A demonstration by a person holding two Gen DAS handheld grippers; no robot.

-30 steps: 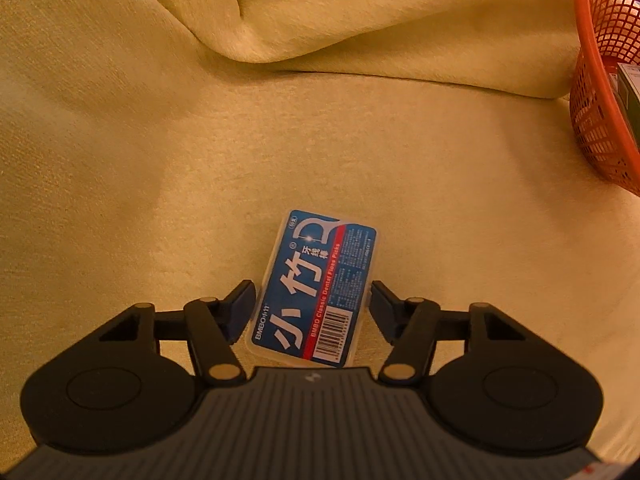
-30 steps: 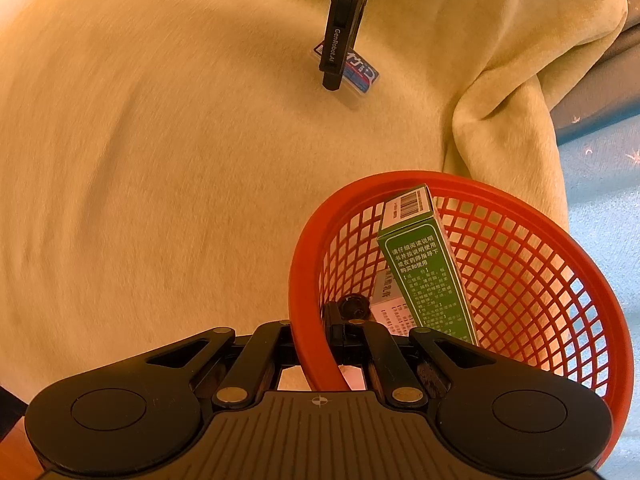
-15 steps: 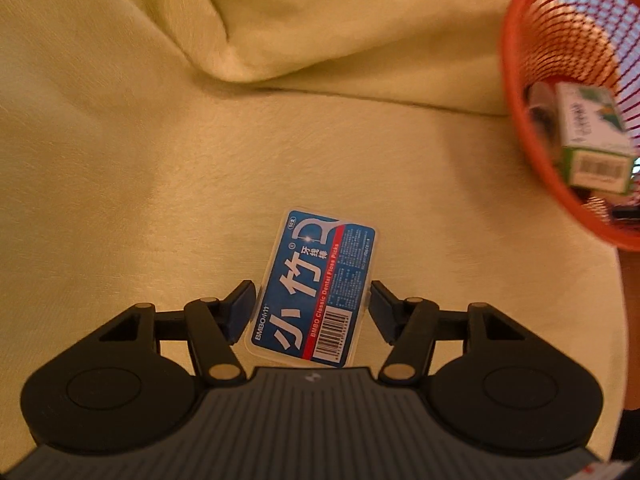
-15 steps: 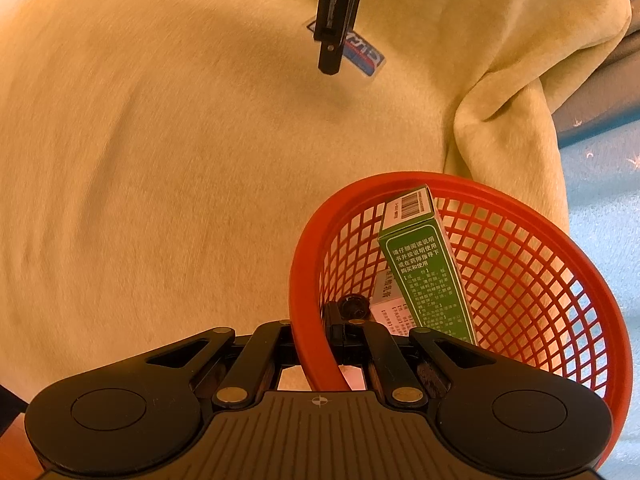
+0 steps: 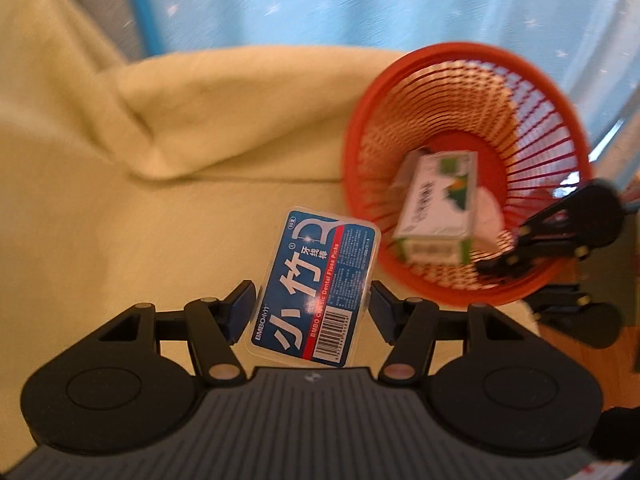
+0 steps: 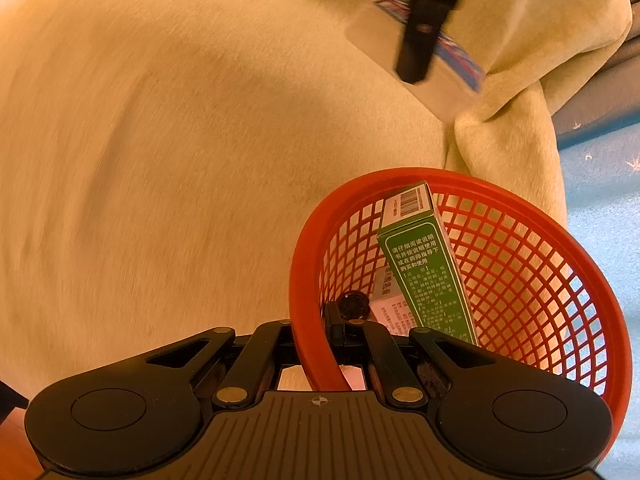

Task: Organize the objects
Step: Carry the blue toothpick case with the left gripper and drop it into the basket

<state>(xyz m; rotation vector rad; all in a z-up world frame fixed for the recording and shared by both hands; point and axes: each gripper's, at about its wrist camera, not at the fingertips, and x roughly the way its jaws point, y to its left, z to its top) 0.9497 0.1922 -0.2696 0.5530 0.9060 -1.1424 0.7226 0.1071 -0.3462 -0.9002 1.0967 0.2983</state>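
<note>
A blue floss-pick box [image 5: 316,284] with white characters and a barcode hangs clear of the blanket, tilted, with my left gripper [image 5: 312,304] shut on its sides. In the right wrist view the same box [image 6: 460,56] is blurred behind one of the left fingers [image 6: 424,28]. An orange mesh basket [image 5: 440,52] stands just right of the box and holds a green and white carton [image 5: 436,216]. My right gripper [image 6: 320,332] is shut on the near rim of the basket [image 6: 520,204], beside the green carton [image 6: 424,264].
A cream blanket [image 5: 120,200] covers the surface, with a raised fold [image 5: 168,120] at the back left. Blue fabric [image 5: 360,0] lies beyond it. A small white pack [image 6: 384,300] sits under the green carton in the basket. Bare wood [image 5: 568,344] shows at the right.
My left gripper has lifted the floss-pick box off the blanket and swung right toward the basket, which now sits close ahead. The right gripper and basket have stayed put.
</note>
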